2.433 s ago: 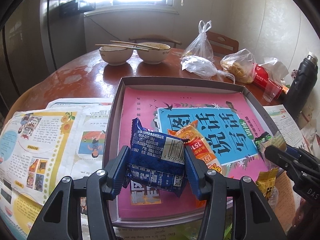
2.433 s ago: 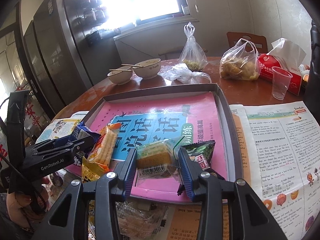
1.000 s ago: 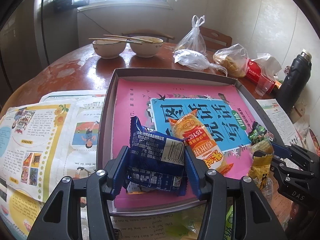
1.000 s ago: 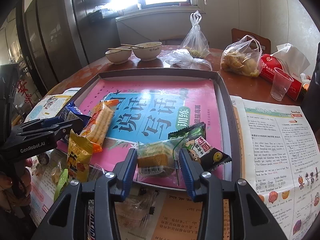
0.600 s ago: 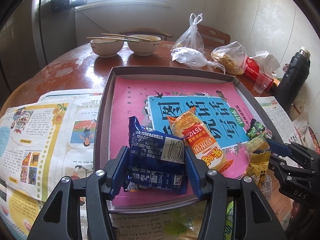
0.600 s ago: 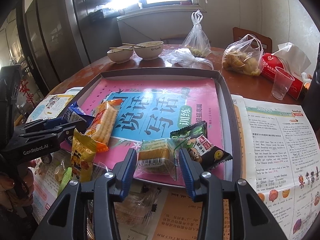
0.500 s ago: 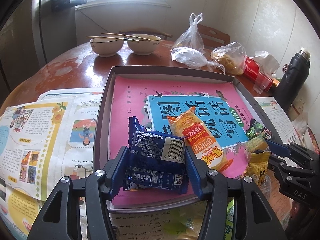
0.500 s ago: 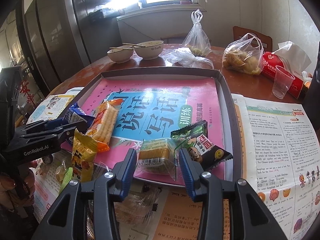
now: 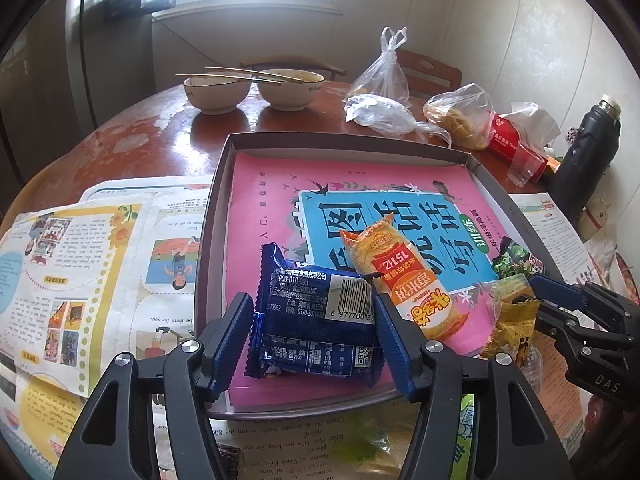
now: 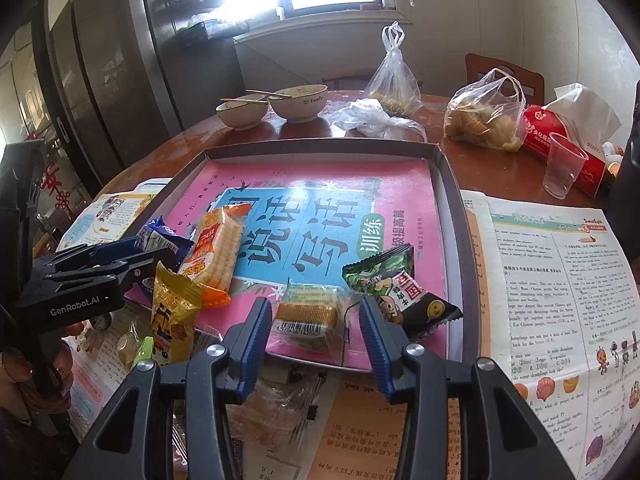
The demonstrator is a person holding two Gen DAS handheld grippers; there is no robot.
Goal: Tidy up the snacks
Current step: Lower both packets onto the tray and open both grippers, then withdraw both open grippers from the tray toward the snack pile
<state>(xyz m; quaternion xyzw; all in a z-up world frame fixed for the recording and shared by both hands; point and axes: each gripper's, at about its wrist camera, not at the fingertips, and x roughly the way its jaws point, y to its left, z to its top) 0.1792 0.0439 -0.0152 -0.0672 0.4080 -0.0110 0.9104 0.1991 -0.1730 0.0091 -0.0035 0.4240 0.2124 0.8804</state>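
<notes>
Left gripper [image 9: 314, 336]: fingers have just been opening, released around the blue snack packet [image 9: 316, 316], which lies on the tray's [image 9: 218, 184] near edge. Right gripper [image 10: 316, 336]: fingers flank the clear-wrapped cake [image 10: 310, 318], the pads apparently just clear of its wrapper, also at the near edge, beside the green packet [image 10: 394, 284].

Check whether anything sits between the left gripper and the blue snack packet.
Nothing does: the blue snack packet lies in the tray between the left gripper's jaws, which have just been opening.
</notes>
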